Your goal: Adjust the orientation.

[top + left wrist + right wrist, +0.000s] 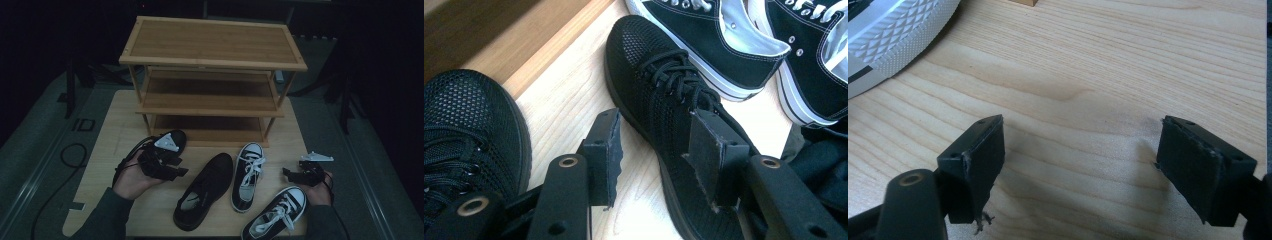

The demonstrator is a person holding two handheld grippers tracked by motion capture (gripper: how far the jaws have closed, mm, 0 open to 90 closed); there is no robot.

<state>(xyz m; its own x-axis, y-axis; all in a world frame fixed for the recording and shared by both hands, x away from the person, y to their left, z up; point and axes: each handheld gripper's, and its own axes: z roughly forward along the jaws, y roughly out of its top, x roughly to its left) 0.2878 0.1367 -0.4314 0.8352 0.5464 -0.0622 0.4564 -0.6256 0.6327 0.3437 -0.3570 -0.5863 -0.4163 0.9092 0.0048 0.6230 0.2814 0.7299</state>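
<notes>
Black mesh shoe (pixel 205 190) lies on the table (pixel 115 130) in front of the wooden rack (pixel 212 75), beside two canvas sneakers (pixel 248 176). Its twin (pixel 469 135) sits by the rack's foot. The left gripper (pixel 167 165) hovers just left of the shoe, jaws apart, nothing between them. Likely step: lining up for a pickup. Next move calls for straddling the shoe's side wall, then closing. The right gripper (pixel 300 175) rests low, level over bare wood, jaws wide apart.
</notes>
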